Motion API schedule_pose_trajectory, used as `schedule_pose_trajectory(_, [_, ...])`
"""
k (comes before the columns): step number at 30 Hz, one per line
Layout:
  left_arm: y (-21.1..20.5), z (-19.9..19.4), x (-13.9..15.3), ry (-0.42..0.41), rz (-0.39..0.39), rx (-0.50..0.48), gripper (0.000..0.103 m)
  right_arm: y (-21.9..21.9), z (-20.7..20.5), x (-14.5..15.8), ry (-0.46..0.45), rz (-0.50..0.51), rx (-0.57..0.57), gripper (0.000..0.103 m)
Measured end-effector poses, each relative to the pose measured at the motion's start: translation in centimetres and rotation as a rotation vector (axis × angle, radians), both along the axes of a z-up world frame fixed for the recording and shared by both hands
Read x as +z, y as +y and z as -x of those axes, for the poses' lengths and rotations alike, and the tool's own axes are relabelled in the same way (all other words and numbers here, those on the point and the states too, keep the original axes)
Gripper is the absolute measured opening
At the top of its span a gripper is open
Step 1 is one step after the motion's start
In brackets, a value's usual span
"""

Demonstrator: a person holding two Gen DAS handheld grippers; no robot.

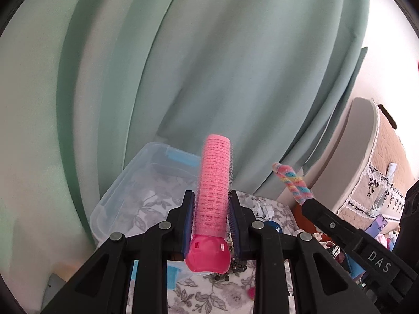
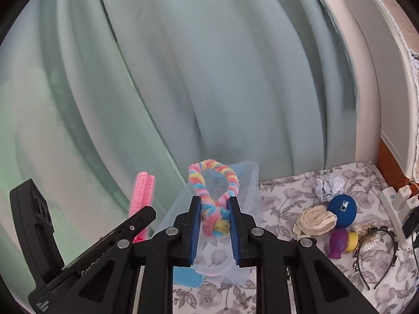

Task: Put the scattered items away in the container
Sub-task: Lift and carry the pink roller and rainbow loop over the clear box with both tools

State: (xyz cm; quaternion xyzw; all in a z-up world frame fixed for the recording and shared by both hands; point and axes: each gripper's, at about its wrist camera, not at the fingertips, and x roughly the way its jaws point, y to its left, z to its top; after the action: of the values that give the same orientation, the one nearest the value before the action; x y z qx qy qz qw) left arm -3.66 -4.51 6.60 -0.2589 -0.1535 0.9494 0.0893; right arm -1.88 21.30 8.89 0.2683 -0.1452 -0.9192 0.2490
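My left gripper (image 1: pixel 211 196) is shut on a pink hair roller (image 1: pixel 214 183) that stands upright between its blue pads, above the near rim of the clear plastic container (image 1: pixel 123 180). My right gripper (image 2: pixel 214 201) is shut on a rainbow chenille loop (image 2: pixel 217 183), held over the same container (image 2: pixel 243 183), whose blue clip (image 2: pixel 187 277) lies at its near end. In the left wrist view the right gripper (image 1: pixel 305 202) shows at the right with the loop (image 1: pixel 290 180). From the right wrist view, the left gripper (image 2: pixel 146 213) and roller (image 2: pixel 143 191) appear at the left.
On the floral cloth (image 2: pixel 282 196) to the right lie crumpled paper (image 2: pixel 330 184), a blue ball (image 2: pixel 341 206), a cream lace bundle (image 2: pixel 316 221), a purple and yellow toy (image 2: pixel 341 242) and a black headband (image 2: pixel 377 251). Green curtains (image 1: pixel 209 65) hang behind. A white headboard (image 2: pixel 377 78) stands at the right.
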Motion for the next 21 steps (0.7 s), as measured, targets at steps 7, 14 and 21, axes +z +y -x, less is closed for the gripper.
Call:
schedule_pose_trajectory(7, [-1.6, 0.6, -1.2, -0.033, -0.033, 0.025, 0.026, -2.0, 0.9, -1.6, -0.042, -0.03, 0.045, 0.022])
schedule_pose_trajectory(14, [-2.1, 2.4, -3.0, -0.077, -0.047, 0.034, 0.026, -3.4, 1.8, -3.2, -0.088, -0.059, 0.066, 0.022])
schedule_pose_trajectory(21, [-3.0, 3.5, -4.8, -0.12, -0.057, 0.043, 0.026, -4.5, 3.0, -5.1, -0.134, -0.086, 0.087, 0.022])
